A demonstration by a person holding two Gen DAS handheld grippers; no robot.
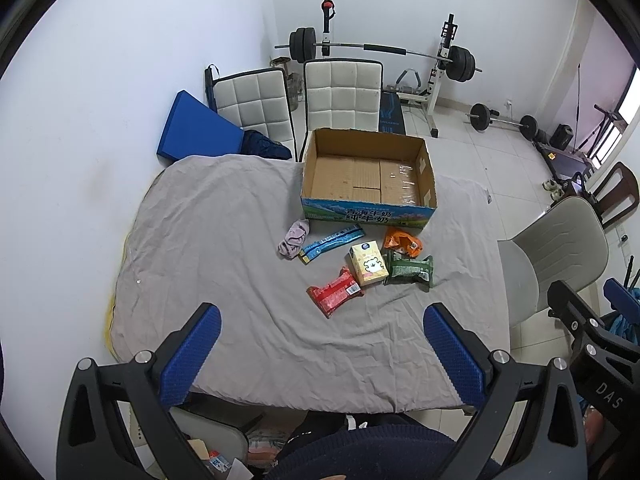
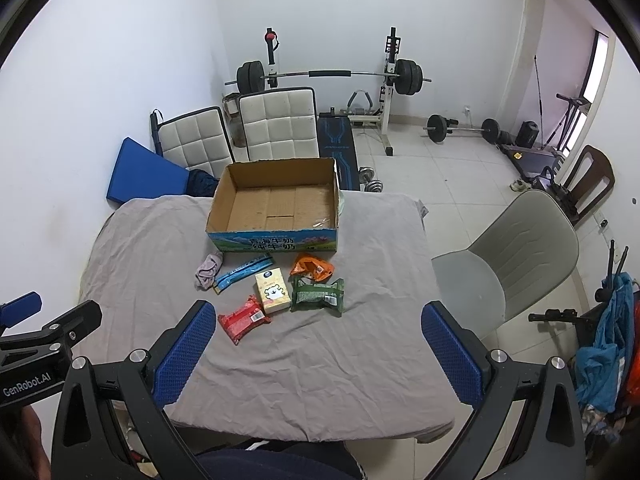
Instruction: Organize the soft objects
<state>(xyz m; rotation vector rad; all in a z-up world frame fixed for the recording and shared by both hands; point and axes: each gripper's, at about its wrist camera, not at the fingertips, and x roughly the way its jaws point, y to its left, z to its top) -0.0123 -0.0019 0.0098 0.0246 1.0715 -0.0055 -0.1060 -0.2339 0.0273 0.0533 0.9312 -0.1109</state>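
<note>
Left wrist view: box (image 1: 368, 208) empty, six soft things (image 1: 352, 264) wait on tabletop (image 1: 224, 240). Nothing packed. Both jaws wide open.

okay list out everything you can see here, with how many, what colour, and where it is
cardboard box: 1, brown, blue printed front, empty, far side of table
cloth: 1, pink, crumpled, left of the packets
long packet: 1, blue, before the box
orange packet: 1, before the box
cream carton: 1, middle
green packet: 1, right of carton
red packet: 1, nearest
table cover: 1, grey
chairs: 2 white behind, 1 grey right
barbell rack: 1, back wall
left gripper: blue pads, open
right gripper: blue pads, open
</note>
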